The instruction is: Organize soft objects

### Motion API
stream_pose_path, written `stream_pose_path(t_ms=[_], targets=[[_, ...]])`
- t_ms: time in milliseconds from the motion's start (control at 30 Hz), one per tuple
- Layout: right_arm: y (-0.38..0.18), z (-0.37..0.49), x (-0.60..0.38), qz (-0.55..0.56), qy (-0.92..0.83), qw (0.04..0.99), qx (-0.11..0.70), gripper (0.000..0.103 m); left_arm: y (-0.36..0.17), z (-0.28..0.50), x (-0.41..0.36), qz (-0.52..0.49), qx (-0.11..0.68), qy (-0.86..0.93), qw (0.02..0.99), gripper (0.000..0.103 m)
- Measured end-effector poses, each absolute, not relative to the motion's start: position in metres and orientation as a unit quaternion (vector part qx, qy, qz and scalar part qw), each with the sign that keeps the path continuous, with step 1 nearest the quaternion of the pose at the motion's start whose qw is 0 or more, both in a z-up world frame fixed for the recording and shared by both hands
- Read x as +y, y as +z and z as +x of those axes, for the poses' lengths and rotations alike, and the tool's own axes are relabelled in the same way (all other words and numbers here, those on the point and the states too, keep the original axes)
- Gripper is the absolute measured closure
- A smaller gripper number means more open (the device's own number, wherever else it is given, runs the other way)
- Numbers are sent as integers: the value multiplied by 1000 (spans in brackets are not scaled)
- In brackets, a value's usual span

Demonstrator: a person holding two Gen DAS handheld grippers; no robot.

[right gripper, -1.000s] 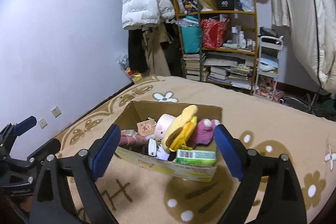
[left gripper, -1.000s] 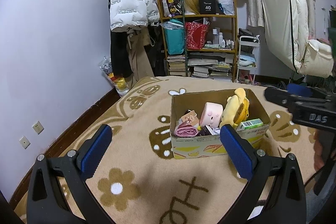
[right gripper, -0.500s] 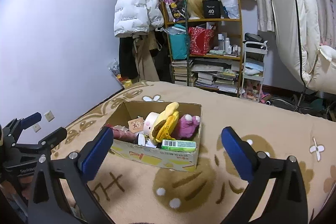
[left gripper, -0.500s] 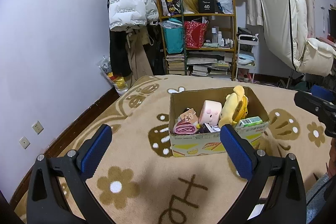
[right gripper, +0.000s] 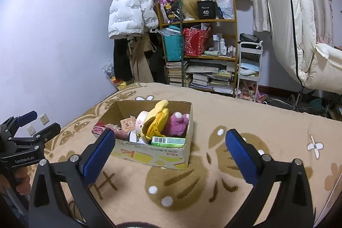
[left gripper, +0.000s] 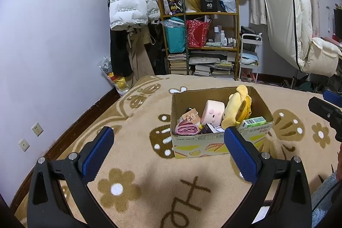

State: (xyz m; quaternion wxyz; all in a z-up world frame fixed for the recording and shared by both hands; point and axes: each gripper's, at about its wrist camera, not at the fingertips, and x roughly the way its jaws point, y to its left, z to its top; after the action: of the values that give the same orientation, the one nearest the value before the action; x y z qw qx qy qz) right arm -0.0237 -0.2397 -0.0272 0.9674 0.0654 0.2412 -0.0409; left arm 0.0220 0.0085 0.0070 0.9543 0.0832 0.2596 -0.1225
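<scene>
A cardboard box (left gripper: 220, 145) (right gripper: 149, 155) stands on the beige blanket. It holds a yellow plush (left gripper: 235, 108) (right gripper: 156, 121), a pink cube plush (left gripper: 213, 113), a purple plush (right gripper: 177, 123), rolled pink cloth (left gripper: 186, 129), a bear tag (left gripper: 190, 116) and a green carton (left gripper: 254, 121) (right gripper: 168, 140). My left gripper (left gripper: 168, 151) is open and empty, in front of the box. My right gripper (right gripper: 168, 153) is open and empty, near the box's front right side. Each gripper shows at the edge of the other's view: the right one in the left wrist view (left gripper: 327, 110), the left one in the right wrist view (right gripper: 27, 134).
The blanket (left gripper: 132, 164) with brown flower patterns covers the bed. Behind it stand a cluttered wooden shelf (left gripper: 201, 35), a hanging white puffer jacket (left gripper: 130, 5), a white cart (left gripper: 250, 57) and a cream chair (left gripper: 299, 35). The purple wall (left gripper: 53, 46) is on the left.
Both grippers have pulled back from the box, which now looks smaller and farther. The right gripper has drifted toward the right edge of the left view.
</scene>
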Motion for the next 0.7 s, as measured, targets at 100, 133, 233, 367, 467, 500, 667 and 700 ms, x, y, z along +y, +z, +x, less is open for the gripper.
stream_pose_path(t_ms=[100, 133, 233, 367, 467, 500, 667, 700], targets=[[-27, -23, -240, 65, -41, 968, 240, 0, 7, 24, 8, 83, 259, -119, 955, 1], [-27, -23, -240, 64, -42, 968, 240, 0, 6, 24, 8, 83, 260, -117, 955, 1], [-27, -23, -240, 65, -41, 968, 240, 0, 5, 27, 9, 81, 266, -118, 953, 1], [-27, -23, -240, 65, -42, 967, 241, 0, 6, 27, 11, 76, 264, -118, 954, 1], [-28, -22, -238, 58, -47, 968, 238, 0, 6, 27, 11, 76, 261, -117, 955, 1], [-29, -23, -238, 57, -48, 969, 237, 0, 7, 27, 12, 76, 262, -117, 955, 1], [-31, -22, -237, 54, -48, 969, 237, 0, 7, 26, 12, 82, 263, -118, 954, 1], [-32, -22, -237, 55, -48, 969, 236, 0, 7, 26, 11, 83, 263, -119, 954, 1]])
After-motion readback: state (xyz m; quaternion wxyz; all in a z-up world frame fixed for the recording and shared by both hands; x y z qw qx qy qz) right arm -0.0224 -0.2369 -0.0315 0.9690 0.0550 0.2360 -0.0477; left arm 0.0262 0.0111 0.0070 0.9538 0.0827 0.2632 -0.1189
